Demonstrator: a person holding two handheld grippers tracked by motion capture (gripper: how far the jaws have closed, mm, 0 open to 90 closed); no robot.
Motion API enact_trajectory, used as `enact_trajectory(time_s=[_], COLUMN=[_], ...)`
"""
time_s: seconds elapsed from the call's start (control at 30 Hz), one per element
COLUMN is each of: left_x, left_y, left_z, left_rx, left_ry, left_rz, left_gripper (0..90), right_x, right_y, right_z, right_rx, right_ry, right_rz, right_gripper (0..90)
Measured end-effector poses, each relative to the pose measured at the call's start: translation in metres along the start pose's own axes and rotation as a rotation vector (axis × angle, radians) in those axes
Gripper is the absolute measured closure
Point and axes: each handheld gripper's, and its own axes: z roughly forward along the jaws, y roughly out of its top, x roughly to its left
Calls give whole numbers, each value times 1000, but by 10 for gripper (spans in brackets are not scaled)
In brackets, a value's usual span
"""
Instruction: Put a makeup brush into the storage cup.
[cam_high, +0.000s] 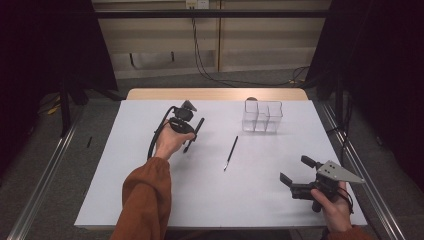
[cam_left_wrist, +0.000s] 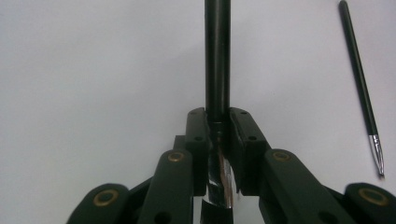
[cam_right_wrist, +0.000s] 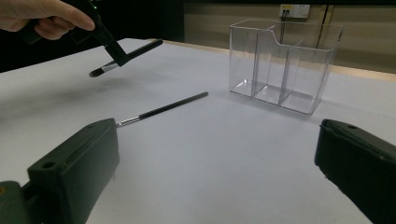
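Observation:
My left gripper (cam_high: 189, 137) (cam_left_wrist: 218, 121) is shut on a thick black brush (cam_high: 199, 126) (cam_left_wrist: 217, 56), pinching it at the shiny metal ferrule. The brush hangs a little above the white table, its handle pointing away from the jaws. In the right gripper view the same gripper (cam_right_wrist: 119, 58) and held brush (cam_right_wrist: 140, 49) show at the upper left, tilted. A thin black brush (cam_high: 231, 152) (cam_left_wrist: 359, 79) (cam_right_wrist: 168, 108) with a silver ferrule lies flat mid-table. My right gripper (cam_high: 295, 170) (cam_right_wrist: 217, 140) stands open near the front right, nothing between its jaws.
A clear plastic organizer (cam_high: 262, 116) (cam_right_wrist: 285, 60) with several upright compartments stands at the back right of the white table sheet (cam_high: 215, 190). A wooden table edge (cam_high: 215, 94) runs behind it. Dark curtains flank both sides.

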Motion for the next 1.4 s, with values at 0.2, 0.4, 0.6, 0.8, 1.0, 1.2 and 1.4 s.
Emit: enact_trajectory(time_s=[0.2,0.4,0.6,0.8,1.0,1.2,1.4], left_x=[3,5,10,17,19,19,13], left_y=[-7,-13,-24,-37,-47,-57,-63], left_z=[-7,-12,-17,-26,-33,-39,-49], left_rx=[-88,-173,-264,-377,-456,-512,-547], left_ry=[-14,-33,-36,-54,-68,-103,-128], left_rz=[30,36,32,31,27,35,69], left_gripper=[789,788,788,788,788,788,788], right_x=[0,0,0,0,1,1,1], right_y=[0,0,0,0,1,1,1], right_z=[0,0,0,0,1,1,1], right_rx=[1,0,-2,-4,-2,-3,-3], right_ry=[-2,-2,0,1,4,5,7], right_rz=[-1,2,2,1,0,0,-2], right_gripper=[0,0,0,0,0,0,0])
